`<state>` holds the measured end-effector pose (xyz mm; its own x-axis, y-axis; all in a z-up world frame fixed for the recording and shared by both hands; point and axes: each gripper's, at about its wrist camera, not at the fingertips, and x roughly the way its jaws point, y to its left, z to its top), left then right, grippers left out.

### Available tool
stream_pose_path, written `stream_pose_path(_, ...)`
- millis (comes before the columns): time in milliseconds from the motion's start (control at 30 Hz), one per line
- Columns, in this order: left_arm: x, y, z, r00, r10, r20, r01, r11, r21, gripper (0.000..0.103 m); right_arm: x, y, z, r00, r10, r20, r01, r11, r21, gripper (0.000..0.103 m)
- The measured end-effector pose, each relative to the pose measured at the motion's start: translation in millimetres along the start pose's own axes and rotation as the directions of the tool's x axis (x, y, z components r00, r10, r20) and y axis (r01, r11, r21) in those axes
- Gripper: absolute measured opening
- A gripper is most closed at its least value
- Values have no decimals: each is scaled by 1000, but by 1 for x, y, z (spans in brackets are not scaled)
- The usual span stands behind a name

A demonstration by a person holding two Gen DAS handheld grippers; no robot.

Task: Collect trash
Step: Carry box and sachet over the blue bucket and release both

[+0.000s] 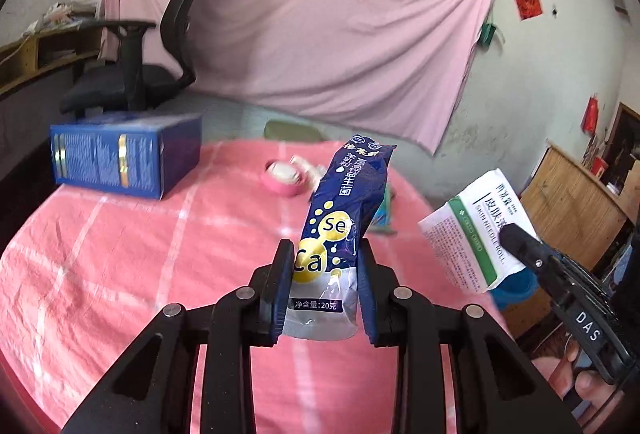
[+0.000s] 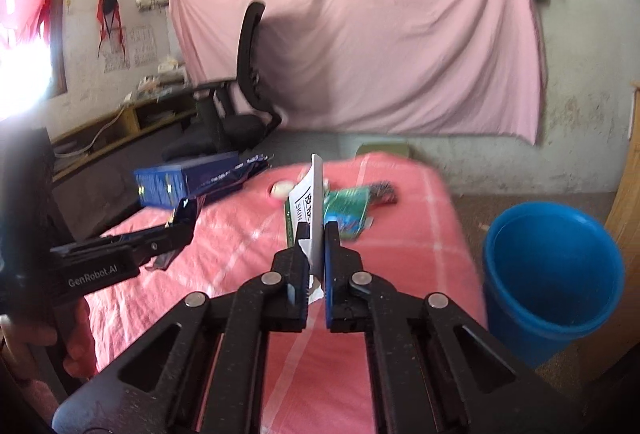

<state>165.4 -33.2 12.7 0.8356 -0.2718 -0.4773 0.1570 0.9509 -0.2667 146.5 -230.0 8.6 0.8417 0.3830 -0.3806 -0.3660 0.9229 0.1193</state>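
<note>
My left gripper (image 1: 325,254) is shut on a blue and white powder sachet (image 1: 340,230) and holds it upright above the pink tablecloth (image 1: 120,274). My right gripper (image 2: 316,230) is shut on a white and green paper box (image 2: 310,198), seen edge-on; the same box (image 1: 476,230) shows at the right of the left wrist view. A blue bucket (image 2: 552,282) stands on the floor right of the table. More trash lies at the table's far end: a pink tape roll (image 1: 282,176), a green wrapper (image 2: 348,206) and a dark wrapper (image 2: 384,192).
A large blue carton (image 1: 120,158) lies on the table's far left corner. A black office chair (image 1: 160,46) stands behind it. A pink sheet (image 1: 320,14) hangs on the back wall. Wooden furniture (image 1: 572,198) is at the right.
</note>
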Motion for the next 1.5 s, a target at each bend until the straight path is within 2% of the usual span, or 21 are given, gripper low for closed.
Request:
stream_pose_path(133, -9, -29, 16, 994, -40, 99, 36, 998, 42, 26, -25, -4, 17, 989, -62, 131, 64, 998, -10, 32)
stream_pose_path(300, -17, -67, 38, 975, -105, 198, 83, 989, 120, 26, -49, -16, 35, 951, -156, 268, 171, 985, -32, 32)
stream_pose_path(467, -8, -105, 56, 955, -178, 238, 133, 972, 192, 26, -65, -42, 44, 903, -254, 345, 270, 963, 2, 32)
stream_pose_path(600, 13, -136, 66, 946, -230, 227, 179, 958, 224, 26, -74, -66, 46, 873, -328, 361, 336, 941, 42, 32)
stream_pose_path(700, 36, -158, 72, 944, -267, 194, 219, 947, 236, 26, -75, -88, 45, 861, -371, 347, 365, 927, 87, 32)
stream_pose_path(833, 72, -185, 70, 947, -301, 111, 269, 934, 237, 26, -70, -117, 35, 854, -429, 295, 405, 903, 140, 32)
stream_pose_path(967, 107, -209, 59, 951, -308, 19, 294, 923, 249, 26, -62, -147, 26, 851, -478, 218, 447, 877, 175, 32)
stream_pose_path(1067, 138, -221, 52, 949, -307, -66, 314, 923, 223, 26, -52, -166, 21, 852, -499, 158, 469, 862, 192, 33)
stream_pose_path(1233, 192, -232, 46, 922, -314, -226, 348, 928, 132, 26, -32, -196, 8, 855, -518, 44, 499, 842, 207, 33)
stream_pose_path(1500, 230, -258, 29, 899, -287, -332, 350, 925, 149, 27, -16, -225, -5, 853, -521, -36, 515, 827, 227, 38)
